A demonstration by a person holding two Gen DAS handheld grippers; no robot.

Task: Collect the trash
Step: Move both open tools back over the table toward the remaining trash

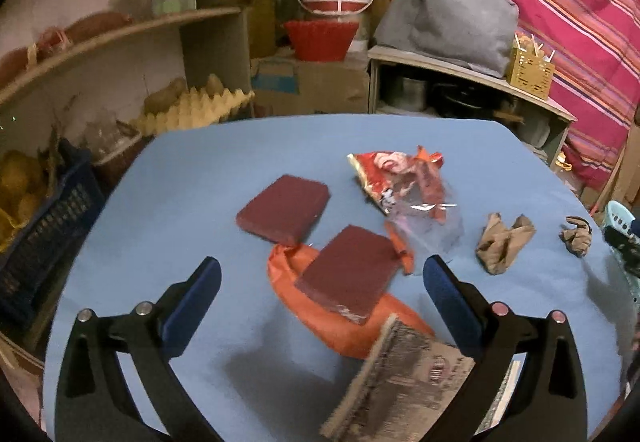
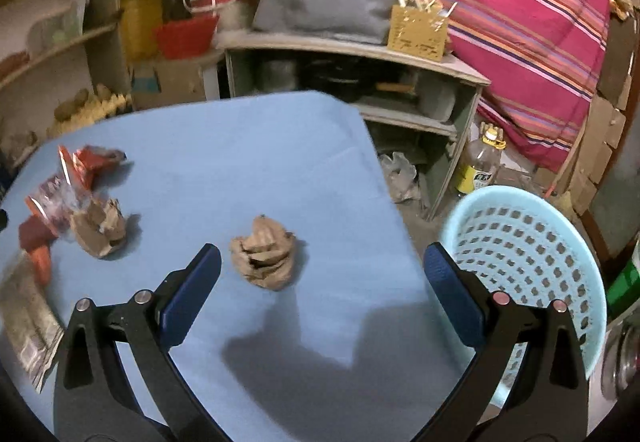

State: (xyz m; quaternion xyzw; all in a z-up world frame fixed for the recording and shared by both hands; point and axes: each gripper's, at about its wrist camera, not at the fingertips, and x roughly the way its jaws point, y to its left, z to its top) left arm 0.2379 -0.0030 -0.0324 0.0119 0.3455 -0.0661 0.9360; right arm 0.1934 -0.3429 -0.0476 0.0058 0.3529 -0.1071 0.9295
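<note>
Blue-covered table (image 1: 208, 178) taken as landmark throughout.

Left gripper (image 1: 322, 274): jaws spread wide, nothing pinched, blue pads clear of everything. Poised above near half of table, pointing down at a slant.

Right gripper (image 2: 322, 262): jaws spread wide as well, empty. Poised above right near part of table, right finger overlapping view of light-blue basket (image 2: 532, 242).

Trash on table, left wrist view:
- two dark red flat pads: one (image 1: 283, 209) near table centre, lying flat on cloth; other (image 1: 349, 274) nearer, resting on top of orange bag (image 1: 320, 316).
- orange bag flat on near-centre of table, partly covered by second pad.
- red snack wrapper (image 1: 394, 174) crumpled, beyond the pads, toward far right of centre; clear plastic (image 1: 430, 226) touching it on near side.
- grey-brown printed packet (image 1: 400, 382) at near edge of table, overlapping near end of orange bag; blurred, print unreadable.
- crumpled brown paper (image 1: 505, 242) right of clear plastic, apart from it.
- smaller dark brown crumple (image 1: 577, 235) near right edge of table.

Right wrist view: brown paper ball (image 2: 264, 256) on table just ahead of open jaws, not touched. Second brown crumple (image 2: 100, 228) farther left, just beside the wrapper.

Basket standing off right side of table, lower than tabletop, appearing empty where interior is visible.
</note>
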